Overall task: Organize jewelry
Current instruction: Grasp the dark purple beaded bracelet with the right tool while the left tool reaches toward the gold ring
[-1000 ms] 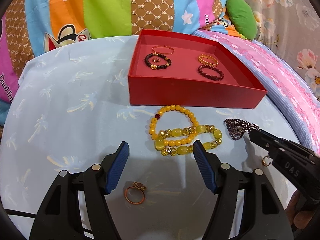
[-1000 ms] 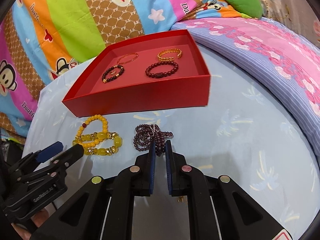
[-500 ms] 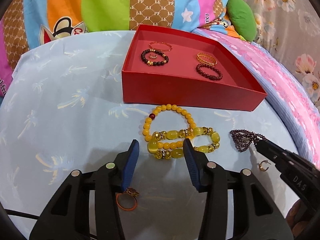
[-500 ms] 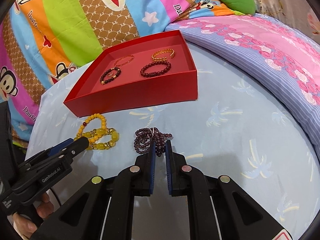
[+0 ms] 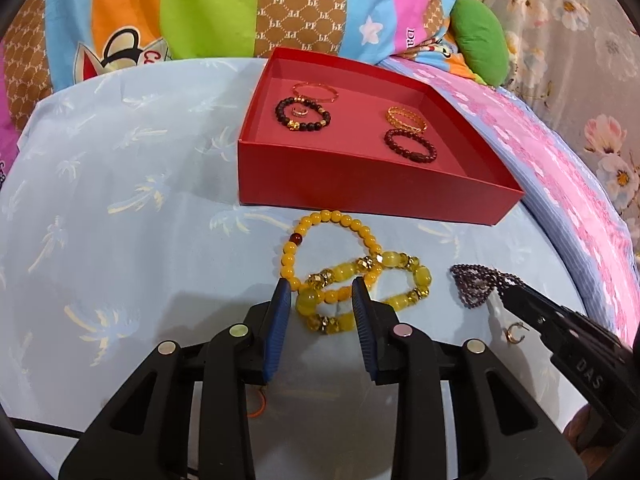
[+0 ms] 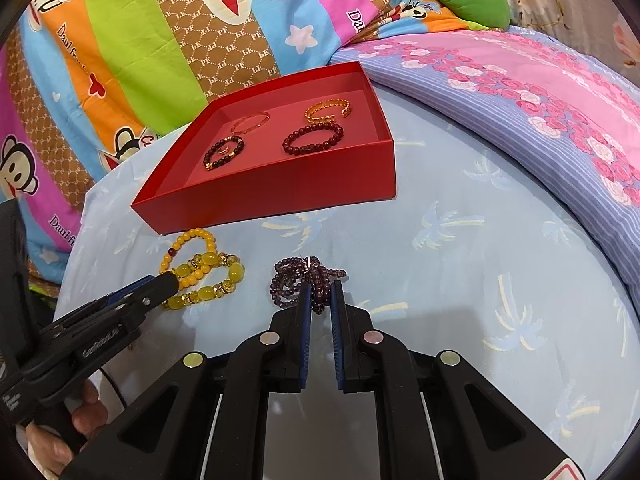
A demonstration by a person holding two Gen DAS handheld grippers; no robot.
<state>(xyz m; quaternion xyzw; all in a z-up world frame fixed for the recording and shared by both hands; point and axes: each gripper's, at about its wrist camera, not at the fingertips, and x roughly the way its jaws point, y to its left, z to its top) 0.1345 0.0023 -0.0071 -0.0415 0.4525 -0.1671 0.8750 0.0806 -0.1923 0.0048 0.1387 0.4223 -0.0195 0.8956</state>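
A red box (image 5: 360, 184) holds several bracelets (image 5: 303, 113); it also shows in the right wrist view (image 6: 280, 196). Two overlapping yellow bead bracelets (image 5: 360, 276) lie on the blue cloth in front of it. My left gripper (image 5: 322, 290) is open with its fingers on either side of the yellow bracelets' near end. My right gripper (image 6: 320, 292) is nearly closed around the near edge of a dark purple bead strand (image 6: 304, 280), which also shows in the left wrist view (image 5: 474, 286). Whether it grips the beads I cannot tell.
A small gold ear cuff (image 5: 514, 332) lies by the right gripper. An orange ring (image 5: 256, 402) lies partly hidden under my left gripper. Colourful pillows (image 5: 200, 12) and a pink quilt (image 6: 540, 92) border the blue cloth.
My left gripper moved forward over the orange ring to the yellow bracelets and its fingers narrowed. My right gripper stayed at the purple strand with little change.
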